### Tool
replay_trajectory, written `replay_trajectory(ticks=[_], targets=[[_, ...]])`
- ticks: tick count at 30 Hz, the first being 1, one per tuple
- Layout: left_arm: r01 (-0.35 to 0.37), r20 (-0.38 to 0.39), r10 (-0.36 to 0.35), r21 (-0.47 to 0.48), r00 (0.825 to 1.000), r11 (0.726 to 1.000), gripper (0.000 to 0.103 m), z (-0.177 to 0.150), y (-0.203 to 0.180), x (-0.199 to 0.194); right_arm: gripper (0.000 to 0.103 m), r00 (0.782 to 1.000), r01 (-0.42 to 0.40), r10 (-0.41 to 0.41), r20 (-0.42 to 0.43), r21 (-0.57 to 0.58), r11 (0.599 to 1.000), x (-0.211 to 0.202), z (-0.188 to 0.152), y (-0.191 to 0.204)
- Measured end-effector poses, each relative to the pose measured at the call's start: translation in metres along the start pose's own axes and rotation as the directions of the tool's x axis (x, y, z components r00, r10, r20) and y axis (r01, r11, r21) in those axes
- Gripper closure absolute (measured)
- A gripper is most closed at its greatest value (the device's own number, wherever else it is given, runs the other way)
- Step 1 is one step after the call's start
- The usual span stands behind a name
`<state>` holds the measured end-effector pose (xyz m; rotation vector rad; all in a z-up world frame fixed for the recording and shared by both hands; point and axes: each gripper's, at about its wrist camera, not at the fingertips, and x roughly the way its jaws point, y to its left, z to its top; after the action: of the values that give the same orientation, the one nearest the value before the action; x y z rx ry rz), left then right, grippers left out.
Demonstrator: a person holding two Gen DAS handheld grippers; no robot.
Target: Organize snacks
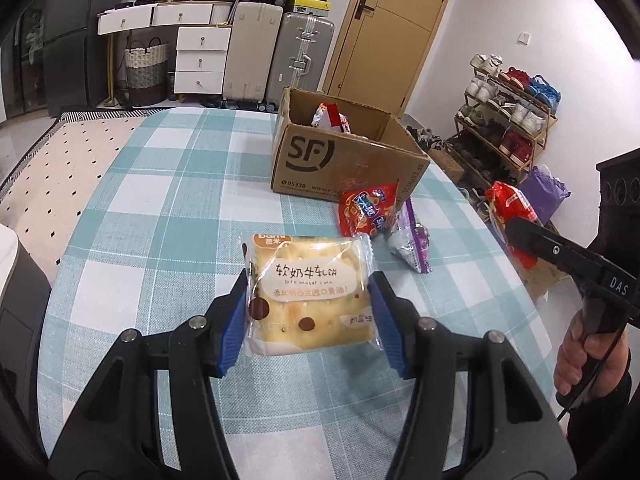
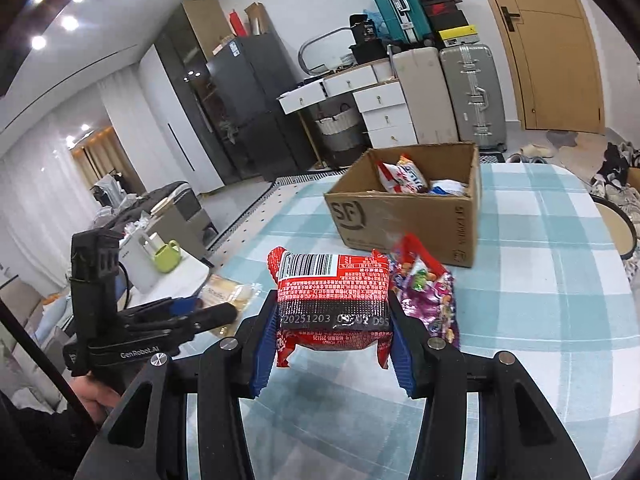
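Left wrist view shows your left gripper [image 1: 308, 308] pinching a clear-wrapped square yellow cake packet [image 1: 310, 292] by its two sides, the blue pads [image 1: 234, 320] pressed against the wrapper and the packet lifted above the blue-and-white checked tablecloth [image 1: 168, 208]. Beyond it an open brown cardboard box [image 1: 344, 164] printed with SF stands on the cloth, with a red-and-white snack bag [image 1: 330, 118] poking up inside. Just in front of the box a red crinkled snack bag [image 1: 370, 210] lies touching a purple-and-silver foil packet [image 1: 412, 244]. At the right edge your hand [image 1: 588, 356] grips the handle of the other tool. Right wrist view shows your right gripper [image 2: 334, 328] clamped on a red rectangular snack packet [image 2: 334, 292] with a barcode label, blue pads [image 2: 266, 344] squeezing both ends and the packet held off the table, near the box's [image 2: 404, 216] front wall, beside the purple packet [image 2: 434, 300].
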<state>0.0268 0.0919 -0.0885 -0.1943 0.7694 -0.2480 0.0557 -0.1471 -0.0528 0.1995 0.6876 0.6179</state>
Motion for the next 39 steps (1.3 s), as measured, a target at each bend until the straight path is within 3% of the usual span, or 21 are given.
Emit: replay_trajectory(ticks=[9, 16, 22, 25, 33, 39], targets=[[0.015, 0.063, -0.014, -0.004, 0.998, 1.0, 0.049, 0.04, 0.005, -0.027, 0.054, 0.997, -0.056, 0.057, 0.048, -0.021, 0.998, -0.014, 0.028, 0.009], [-0.006, 0.11, -0.001, 0.068, 0.994, 0.998, 0.049, 0.094, -0.013, -0.038, 0.054, 0.995, -0.058, 0.065, 0.078, -0.078, 0.995, -0.02, 0.074, 0.01], [0.05, 0.103, -0.061, 0.106, 0.993, 0.993, 0.049, 0.149, -0.038, -0.035, 0.054, 0.992, -0.066, 0.077, 0.096, -0.111, 0.992, -0.019, 0.121, 0.008], [0.112, 0.071, -0.119, 0.096, 0.99, 0.989, 0.049, 0.176, -0.047, -0.028, 0.054, 0.992, -0.065, 0.078, 0.099, -0.126, 0.99, -0.015, 0.145, 0.006], [0.078, 0.068, -0.087, 0.128, 0.994, 0.989, 0.049, 0.245, -0.076, 0.006, 0.054, 0.995, -0.044, 0.05, 0.09, -0.068, 0.997, 0.012, 0.205, -0.031], [0.047, 0.006, -0.048, 0.138, 0.999, 0.989, 0.049, 0.283, -0.083, 0.078, 0.054, 0.999, -0.005, 0.007, 0.032, -0.05, 0.999, 0.055, 0.225, -0.061]])
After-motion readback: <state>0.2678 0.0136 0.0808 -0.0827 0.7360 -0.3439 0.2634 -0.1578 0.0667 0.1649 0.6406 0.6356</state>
